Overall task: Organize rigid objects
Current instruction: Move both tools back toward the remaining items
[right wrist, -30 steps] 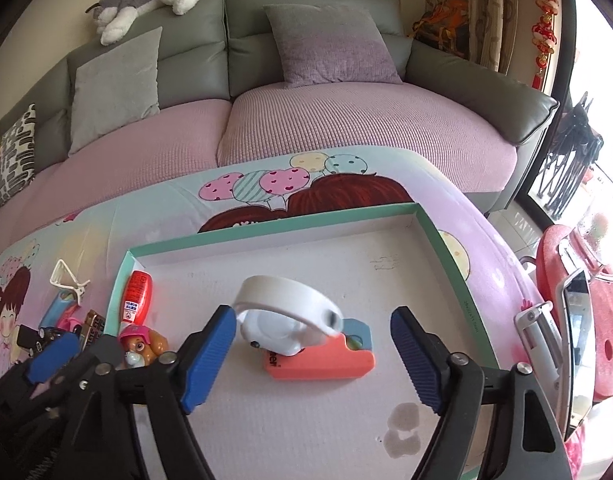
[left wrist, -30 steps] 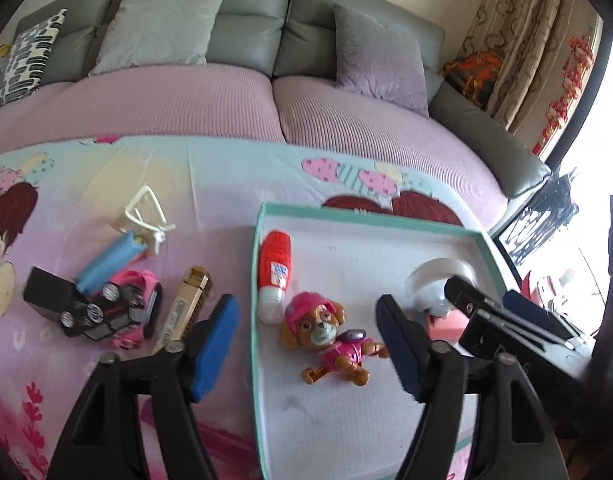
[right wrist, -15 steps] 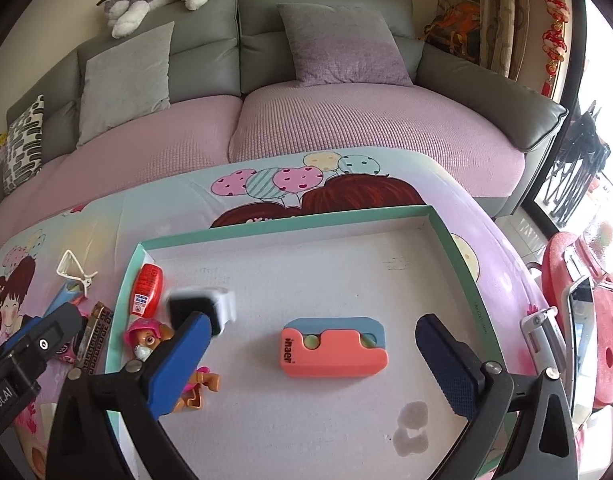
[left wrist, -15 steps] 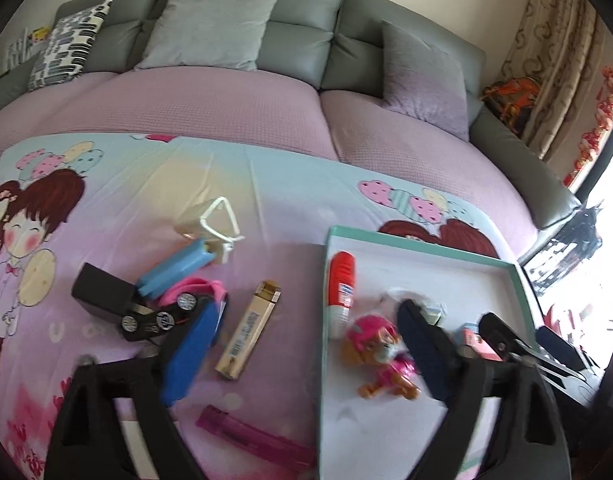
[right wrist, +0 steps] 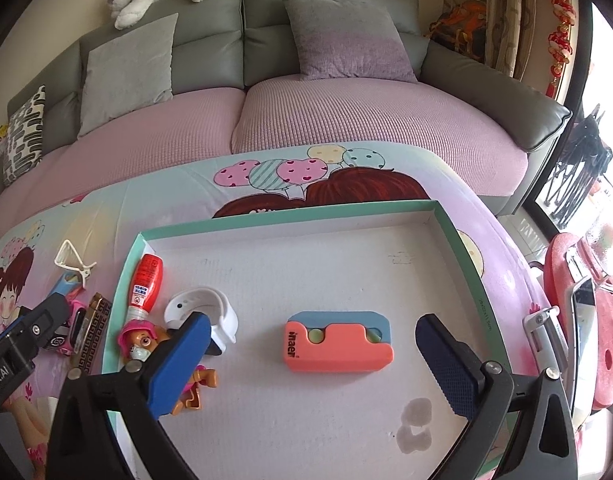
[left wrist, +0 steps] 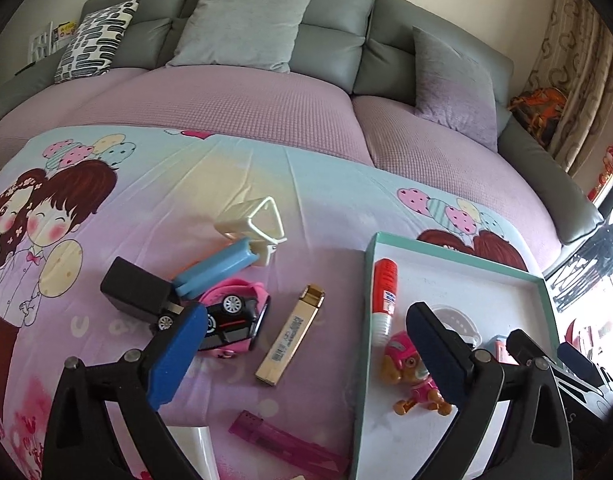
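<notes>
Hovering above a cartoon-printed pink and blue cloth [left wrist: 234, 168] that covers the counter, the left gripper [left wrist: 302, 354] has its jaws spread wide; they have just been opening, and nothing is held or touched. In the gap between them lies a flat gold rectangular lighter [left wrist: 290, 334], resting on the cloth. Behind its left jaw sits a small black toy car [left wrist: 230, 318] on a pink plastic piece, beside a black box [left wrist: 136, 294] and a pale blue plastic case [left wrist: 212, 268]. Its right jaw hangs over a shallow white cardboard tray with a green rim [left wrist: 458, 250], partly hiding a pink-helmeted toy puppy figure [left wrist: 406, 376]; a red and white glue bottle [left wrist: 384, 294] lies just beyond.

The right gripper [right wrist: 308, 366] is over the same tray, jaws likewise fully apart after just opening, gripping nothing. Between them, nearer the right jaw, a coral and blue block-shaped plastic case [right wrist: 336, 342] lies flat on the tray floor, untouched. A white curved plastic band [right wrist: 204, 312] rests just behind the left jaw.
</notes>
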`<state>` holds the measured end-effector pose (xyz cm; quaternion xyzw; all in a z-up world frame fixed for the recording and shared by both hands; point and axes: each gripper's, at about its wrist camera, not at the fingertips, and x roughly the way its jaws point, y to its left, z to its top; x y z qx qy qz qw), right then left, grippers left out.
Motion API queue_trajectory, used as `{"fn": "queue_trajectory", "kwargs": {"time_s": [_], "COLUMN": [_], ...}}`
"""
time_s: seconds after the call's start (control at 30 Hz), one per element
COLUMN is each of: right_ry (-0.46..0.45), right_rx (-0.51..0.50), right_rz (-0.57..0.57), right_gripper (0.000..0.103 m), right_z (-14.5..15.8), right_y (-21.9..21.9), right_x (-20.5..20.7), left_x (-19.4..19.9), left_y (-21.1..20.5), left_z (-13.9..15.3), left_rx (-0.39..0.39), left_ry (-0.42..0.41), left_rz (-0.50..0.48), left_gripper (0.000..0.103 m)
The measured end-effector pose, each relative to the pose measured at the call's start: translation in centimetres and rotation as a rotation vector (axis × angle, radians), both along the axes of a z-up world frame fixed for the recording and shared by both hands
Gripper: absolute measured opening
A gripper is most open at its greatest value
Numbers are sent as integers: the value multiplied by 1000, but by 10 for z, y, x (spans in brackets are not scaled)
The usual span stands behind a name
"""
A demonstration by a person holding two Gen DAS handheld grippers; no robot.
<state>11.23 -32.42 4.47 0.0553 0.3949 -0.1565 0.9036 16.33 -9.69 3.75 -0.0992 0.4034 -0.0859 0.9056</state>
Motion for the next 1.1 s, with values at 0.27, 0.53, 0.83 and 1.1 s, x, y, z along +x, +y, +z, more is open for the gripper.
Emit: {"fn": "queue_trajectory", "kwargs": {"time_s": [0.27,0.53,0.83,1.1], "right_ry": [-4,-13,-9,37], "right_rx": [4,13,37,35], "right_rz": [42,154,283,387], "right_gripper": [103,103,103,103], "right_z": [2,5,2,-10], "right_y": [15,54,103,141], "right_x": [4,10,13,15], "left_x": [0,-4,-7,-3], "left_y": [16,57,98,111], "left_z": [7,11,3,-25], "left_rx": [21,77,127,199], "left_ry": [0,31,93,213], "left_rz": [37,145,201,167], "left_gripper": [101,101,101,101]}}
